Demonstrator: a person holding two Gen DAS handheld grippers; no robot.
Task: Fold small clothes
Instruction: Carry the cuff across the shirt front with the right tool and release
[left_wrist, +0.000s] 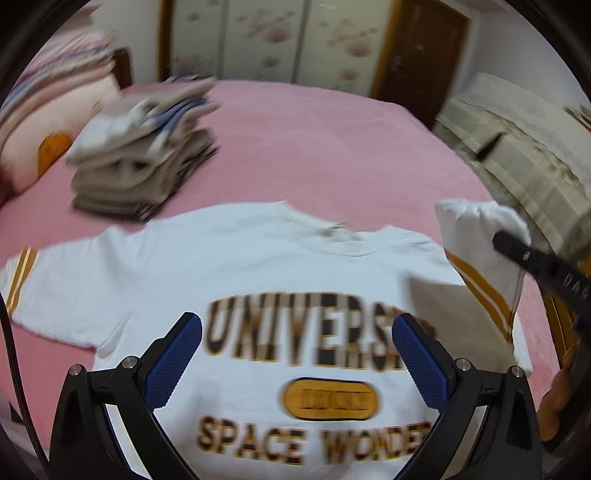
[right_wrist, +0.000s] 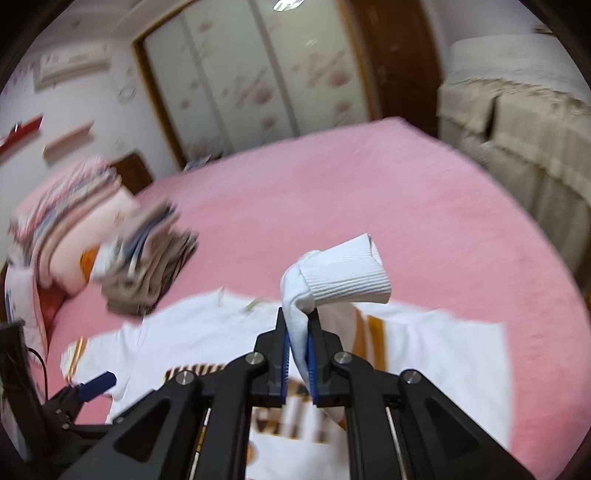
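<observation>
A white T-shirt (left_wrist: 258, 266) with dark and gold "UNIVERSE SPACE WONDER" lettering lies face up on the pink bed (left_wrist: 332, 147). My left gripper (left_wrist: 297, 332) is open and empty, hovering over the shirt's chest print. My right gripper (right_wrist: 298, 332) is shut on the shirt's right sleeve (right_wrist: 332, 280), which has gold stripes, and lifts it above the shirt body (right_wrist: 192, 332). In the left wrist view the lifted sleeve (left_wrist: 476, 236) and the right gripper's black finger (left_wrist: 524, 258) show at the right. The left gripper's blue pad (right_wrist: 96, 384) shows low left in the right wrist view.
A stack of folded grey and blue clothes (left_wrist: 144, 147) sits on the bed behind the shirt's left sleeve. Pillows and folded bedding (left_wrist: 48, 103) lie at the far left. A beige covered piece of furniture (left_wrist: 517, 140) stands beyond the bed's right edge. Wardrobe doors (left_wrist: 280, 37) are behind.
</observation>
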